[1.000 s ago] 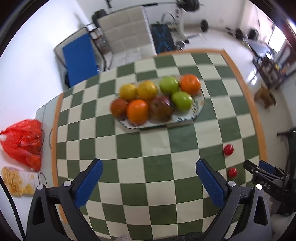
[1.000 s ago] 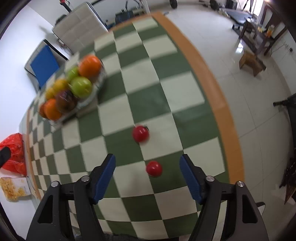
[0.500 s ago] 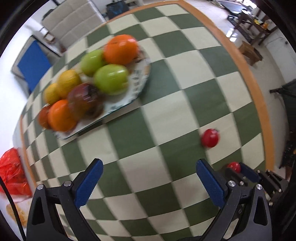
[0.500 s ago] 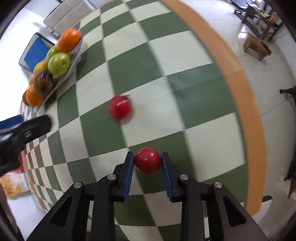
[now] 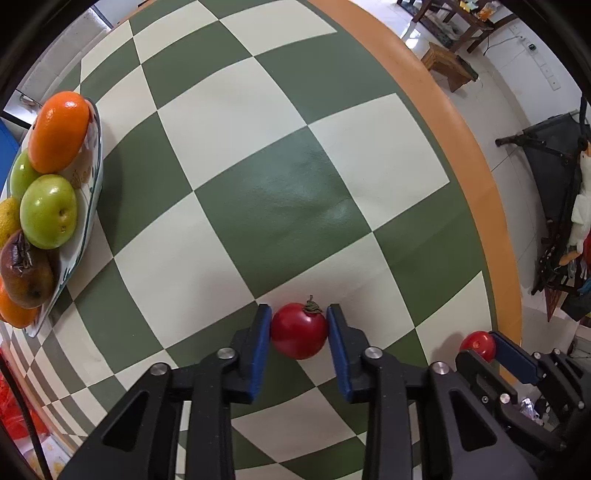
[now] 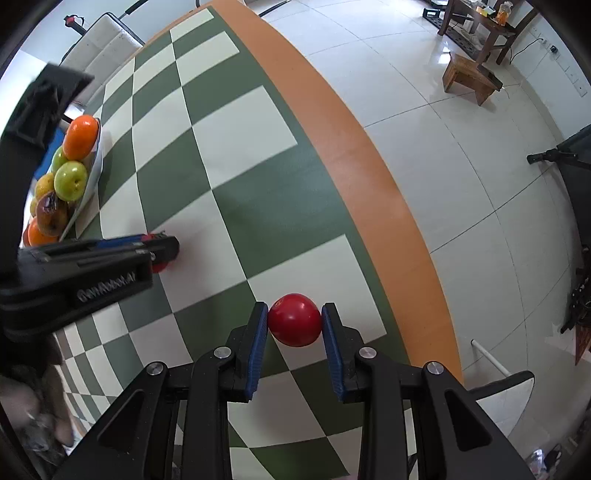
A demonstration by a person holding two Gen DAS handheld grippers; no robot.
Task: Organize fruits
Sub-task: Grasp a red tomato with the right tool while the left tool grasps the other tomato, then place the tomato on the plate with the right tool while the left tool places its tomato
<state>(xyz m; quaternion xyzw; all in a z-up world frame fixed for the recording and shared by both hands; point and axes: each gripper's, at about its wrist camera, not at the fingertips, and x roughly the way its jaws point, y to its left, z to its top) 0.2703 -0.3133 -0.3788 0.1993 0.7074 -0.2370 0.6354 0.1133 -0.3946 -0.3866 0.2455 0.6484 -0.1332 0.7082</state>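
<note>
Ahead of the claws and to the right, beyond the table's orange edge, a small wooden stool [image 6: 471, 75] stands on the pale tiled floor [image 6: 461, 155]. Further ahead is a dark wooden table [image 6: 480, 22], perhaps carrying bottles.

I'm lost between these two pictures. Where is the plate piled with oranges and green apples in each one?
Left wrist view: the white oval plate of fruit sits at the far left edge, middle height.
Right wrist view: the same plate is smaller, in the upper left, above the left tool.
Shared landmark: the bright orange at the plate's far end.
</note>
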